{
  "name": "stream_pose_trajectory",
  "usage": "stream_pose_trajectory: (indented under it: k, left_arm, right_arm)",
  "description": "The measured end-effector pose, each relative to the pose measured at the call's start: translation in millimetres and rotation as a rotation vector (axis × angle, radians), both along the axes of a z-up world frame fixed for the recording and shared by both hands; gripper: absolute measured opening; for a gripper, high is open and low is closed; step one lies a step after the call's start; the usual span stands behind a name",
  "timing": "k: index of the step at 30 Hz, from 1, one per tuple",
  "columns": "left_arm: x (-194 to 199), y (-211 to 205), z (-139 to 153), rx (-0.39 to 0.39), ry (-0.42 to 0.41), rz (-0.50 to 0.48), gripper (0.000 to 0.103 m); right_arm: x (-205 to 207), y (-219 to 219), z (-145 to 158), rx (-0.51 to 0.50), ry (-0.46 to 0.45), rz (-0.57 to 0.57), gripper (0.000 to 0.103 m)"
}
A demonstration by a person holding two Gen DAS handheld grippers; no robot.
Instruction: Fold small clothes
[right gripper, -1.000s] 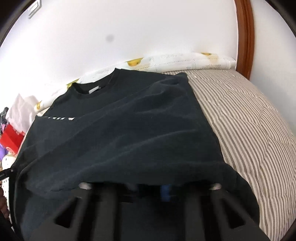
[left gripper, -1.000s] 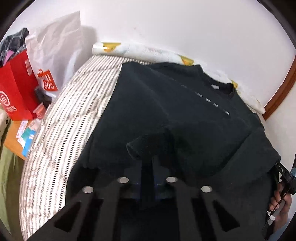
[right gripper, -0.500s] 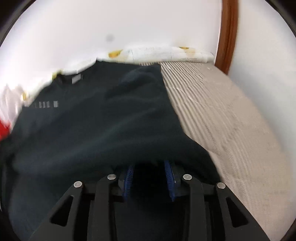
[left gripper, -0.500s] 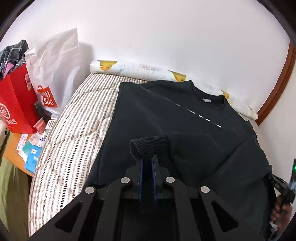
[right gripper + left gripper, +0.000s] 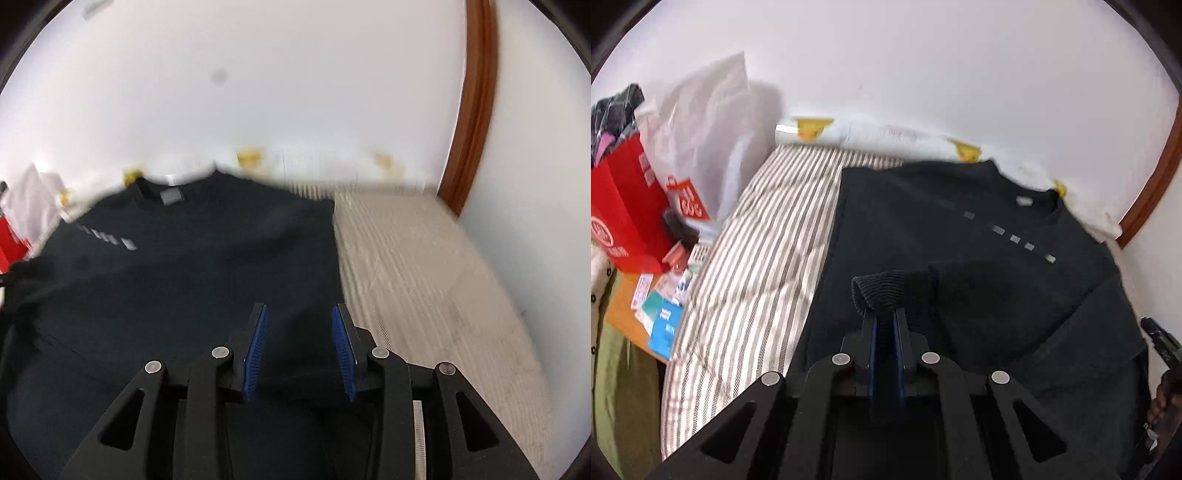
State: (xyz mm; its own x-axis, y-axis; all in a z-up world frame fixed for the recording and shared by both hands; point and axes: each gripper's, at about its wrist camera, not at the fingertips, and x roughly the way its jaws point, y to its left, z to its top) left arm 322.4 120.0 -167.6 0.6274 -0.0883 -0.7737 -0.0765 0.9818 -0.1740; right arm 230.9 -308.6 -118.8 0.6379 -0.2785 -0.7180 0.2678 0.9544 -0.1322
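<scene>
A black sweatshirt with a row of small grey marks lies spread on a striped bed, collar toward the wall. My left gripper is shut on its ribbed cuff, which is folded onto the body. The sweatshirt also shows in the right wrist view, blurred. My right gripper is open and empty just above the garment's right side, near its edge on the bed.
A red bag and a white plastic bag stand left of the bed, with small boxes on a wooden surface. A rolled printed cloth lies along the wall. A wooden door frame is at the right.
My right gripper has let go of the sweatshirt, opened wide and lifted back. My left gripper has kept its hold on the cuff and carried it further over the body.
</scene>
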Motion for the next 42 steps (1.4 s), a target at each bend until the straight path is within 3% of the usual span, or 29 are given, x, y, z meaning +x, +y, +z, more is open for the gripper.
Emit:
stream_pose_trajectory:
  k: [2,4,5,10,14,24,29,36,39,42]
  left_arm:
    - [-1.4,2.0,-5.9,-0.009,0.015,0.003,0.009]
    - [-2.4,2.5,-9.1,-0.01,0.026,0.005,0.01]
    - [-2.5,1.8,-10.5,0.001,0.039,0.01,0.012]
    - [-14.7,-0.6,-6.2,0.014,0.039,0.01,0.012]
    - [-32.2,-2.2,1.4,0.014,0.048,0.015,0.012]
    - [-104.0,-17.9,20.2,0.016,0.045,-0.007,0.012]
    - [-145.5,-28.8,32.9,-0.007,0.019,-0.029,0.012]
    - [-188.1,-44.8,42.9,0.051,-0.01,-0.052,0.012]
    - [-203.6,-45.4,45.7,0.039,-0.02,-0.054,0.017]
    - [-215.5,-45.3,45.3,0.039,-0.029,-0.053,0.031]
  right_arm:
    - [5.3,-5.7,-20.9,-0.005,0.073,-0.03,0.034]
    - [-5.1,-10.1,-26.9,-0.017,0.043,-0.075,0.039]
    - [-5.1,-10.1,-26.9,-0.017,0.043,-0.075,0.044]
    - [-29.1,-23.2,-13.4,0.044,0.052,-0.108,0.046]
    - [-55.1,-18.3,-0.9,-0.001,0.05,-0.113,0.047]
    - [-137.2,-1.8,25.7,-0.074,0.029,-0.132,0.047]
    - [-179.7,-1.6,34.0,-0.033,0.032,-0.15,0.047]
    - [-216.1,11.1,31.0,0.001,0.035,-0.12,0.047]
    - [-228.0,14.8,26.7,0.041,0.037,-0.12,0.047]
    - [-238.6,22.4,21.9,0.043,0.03,-0.123,0.047]
